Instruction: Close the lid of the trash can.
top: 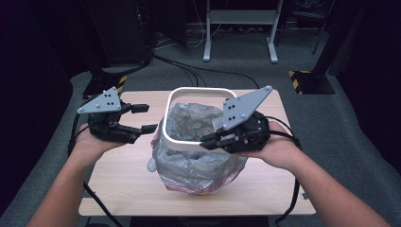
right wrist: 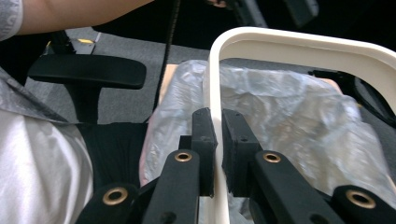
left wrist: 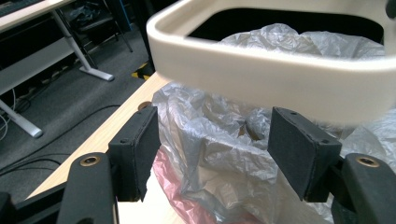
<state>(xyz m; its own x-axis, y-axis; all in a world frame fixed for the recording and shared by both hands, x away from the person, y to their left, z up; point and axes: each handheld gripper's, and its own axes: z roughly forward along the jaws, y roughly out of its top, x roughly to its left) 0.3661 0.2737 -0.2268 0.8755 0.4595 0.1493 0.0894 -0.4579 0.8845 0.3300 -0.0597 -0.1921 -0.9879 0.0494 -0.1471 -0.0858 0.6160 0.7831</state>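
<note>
The right claw (top: 206,140) is clamped on the near side of the white rounded-square plastic ring (top: 166,124), held above the crinkled grey plastic bag (top: 198,163) on the wooden bench (top: 123,189). The left claw (top: 144,118) hangs apart, empty, beside it. Best to keep the ring level and let the left claw steady the bag's rim.

Right hand-held gripper (top: 204,140) clamped on white ring (top: 166,124) above bag (top: 189,161).

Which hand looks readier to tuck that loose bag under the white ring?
Probably the left. Its tongs stand open right at the crumpled plastic bag, below the white ring. The right tongs are busy, clamped on that ring.
</note>
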